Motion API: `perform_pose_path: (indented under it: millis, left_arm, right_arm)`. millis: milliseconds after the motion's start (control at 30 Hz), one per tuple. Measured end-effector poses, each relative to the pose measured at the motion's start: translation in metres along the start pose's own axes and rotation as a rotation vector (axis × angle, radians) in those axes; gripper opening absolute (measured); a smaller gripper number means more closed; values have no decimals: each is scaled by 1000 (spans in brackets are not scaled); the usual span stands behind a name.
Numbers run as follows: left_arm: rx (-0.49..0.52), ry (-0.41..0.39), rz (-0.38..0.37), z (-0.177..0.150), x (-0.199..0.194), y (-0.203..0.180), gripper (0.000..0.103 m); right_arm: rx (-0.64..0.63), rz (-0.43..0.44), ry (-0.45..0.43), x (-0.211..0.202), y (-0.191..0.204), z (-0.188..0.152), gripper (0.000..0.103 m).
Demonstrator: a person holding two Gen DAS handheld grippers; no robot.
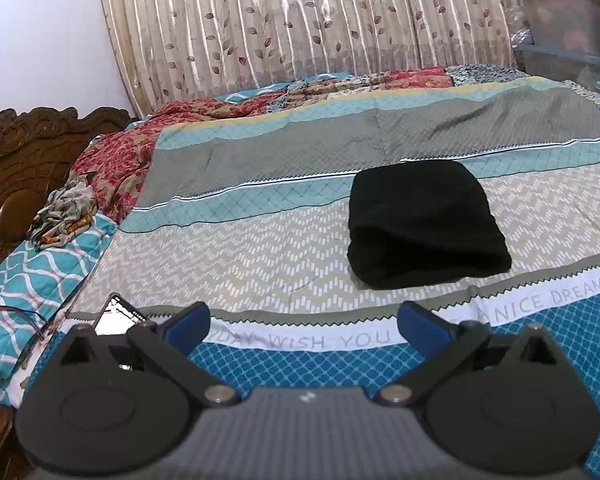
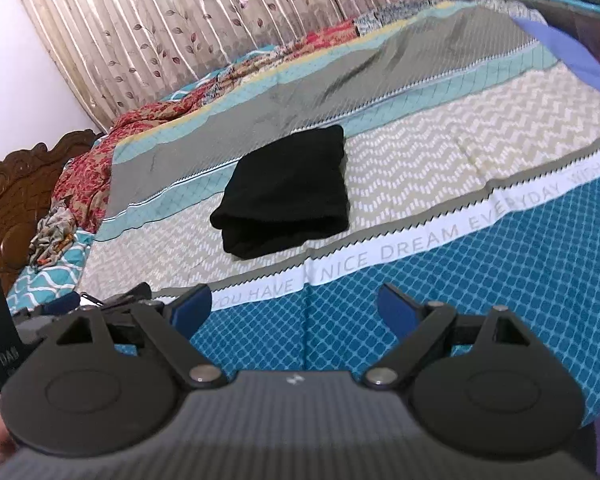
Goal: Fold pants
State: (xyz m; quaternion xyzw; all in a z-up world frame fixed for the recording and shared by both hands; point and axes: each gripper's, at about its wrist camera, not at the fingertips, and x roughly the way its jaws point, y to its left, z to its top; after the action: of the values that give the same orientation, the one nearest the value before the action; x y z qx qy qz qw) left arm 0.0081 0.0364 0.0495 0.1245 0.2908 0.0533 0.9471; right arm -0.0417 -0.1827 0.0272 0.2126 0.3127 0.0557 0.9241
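Left hand-held gripper (image 1: pixel 304 326): jaws spread wide, blue pads (image 1: pixel 188 326) far apart, nothing btwn them, touching nothing; it hangs over the blue-check strip of the bedsheet (image 1: pixel 260 248), well short of the pants. Right hand-held gripper (image 2: pixel 296 312): same, released and wide open, pads (image 2: pixel 396 312) holding nothing, also over the blue-check strip on the near side of the pants. Pants (image 1: pixel 424 226) are black, folded into a compact stack w/ layered edges showing on the near side, lying flat on the sheet's beige zigzag band, far end reaching the teal stripe; in the right wrist view the pants (image 2: pixel 288 192) sit ahead and a bit left of the gripper, in the left wrist view ahead and to the right. Btwn pants and grippers runs a white text band w/ "NICE DREAM" printed on it. Left of the pants, at the sheet's edge: a phone (image 1: pixel 118 316) w/ lit screen, just beside the left gripper's left finger. Further left of the pants: crumpled red floral cloth (image 1: pixel 112 160) and a carved wood headboard (image 1: pixel 24 160). Beyond the pants: leaf-print curtain (image 1: pixel 300 20). Far right beyond the pants: stacked plastic bins (image 1: pixel 560 20).
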Motion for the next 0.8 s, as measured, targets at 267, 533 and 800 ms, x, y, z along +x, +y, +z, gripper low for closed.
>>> perform_pose_path:
  millis: [267, 533, 800]
  left_arm:
    - [-12, 21, 32, 0, 2, 5, 103]
    - [-38, 65, 18, -1, 5, 10, 103]
    - [-53, 115, -44, -2, 0, 7, 103]
  right_arm:
    - [2, -18, 10, 7, 0, -7, 92]
    - [9, -31, 18, 6, 4, -14, 91]
    - [10, -49, -11, 2, 7, -16, 91]
